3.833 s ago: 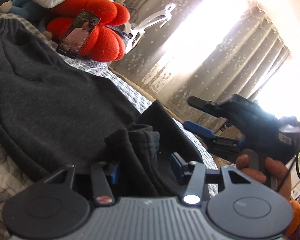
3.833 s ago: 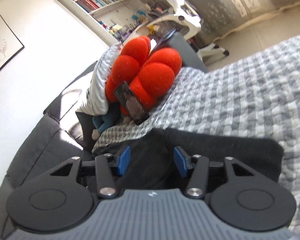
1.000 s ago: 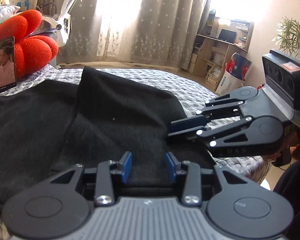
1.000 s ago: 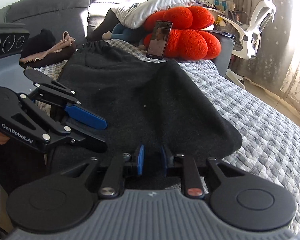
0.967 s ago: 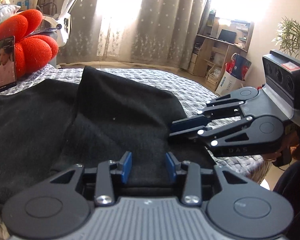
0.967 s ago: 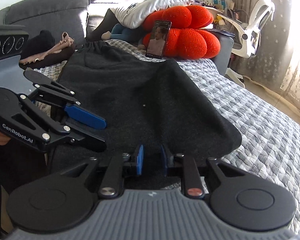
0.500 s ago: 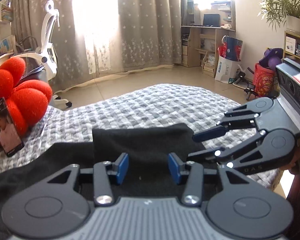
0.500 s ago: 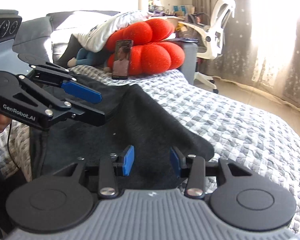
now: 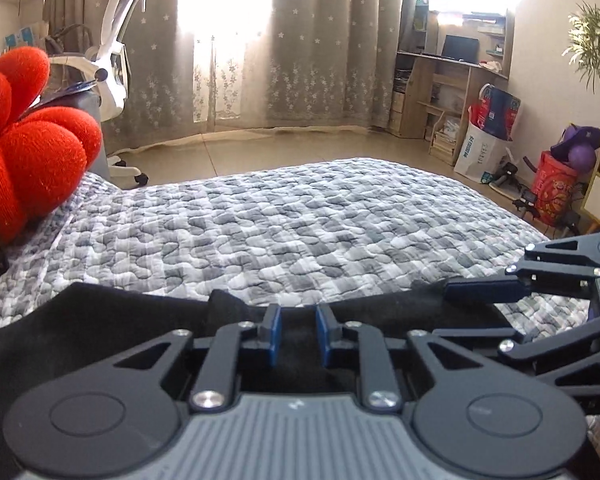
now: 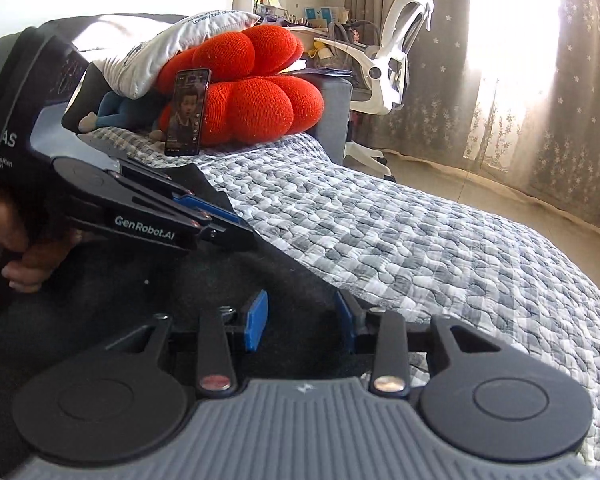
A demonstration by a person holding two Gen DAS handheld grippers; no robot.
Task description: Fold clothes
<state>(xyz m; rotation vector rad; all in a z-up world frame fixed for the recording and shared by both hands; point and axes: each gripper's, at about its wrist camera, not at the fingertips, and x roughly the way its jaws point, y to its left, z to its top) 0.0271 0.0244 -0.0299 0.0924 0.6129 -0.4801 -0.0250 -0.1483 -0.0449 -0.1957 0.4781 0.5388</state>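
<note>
One garment, dark and thick, lay along the near edge of the bed, its far hem running straight across the quilt, with a small bump of doubled cloth just left of the left tool. Whether this was a fold being laid or one already laid, the views did not settle.

Counted from left to right, there were:
- one hand in view
- one pillow
- one phone propped on end
- one red cushion
- two tools
- one chair

The left tool's pads were drawn close with dark cloth between them, so it looked clenched on the garment's hem. The right tool stood released, its pads wide apart over the cloth near the hem's right end.

The risks, as I judged them:
- With only the left end pinched, any pull would drag the hem askew and bunch it toward the bump.
- Thick fabric could slip from a shallow bite, or the tool could catch several layers and undo what lay beneath.
- The right tool, closing low, might nip the quilt along with the cloth.
- A wide sweep toward the far left corner could topple the phone.
</note>
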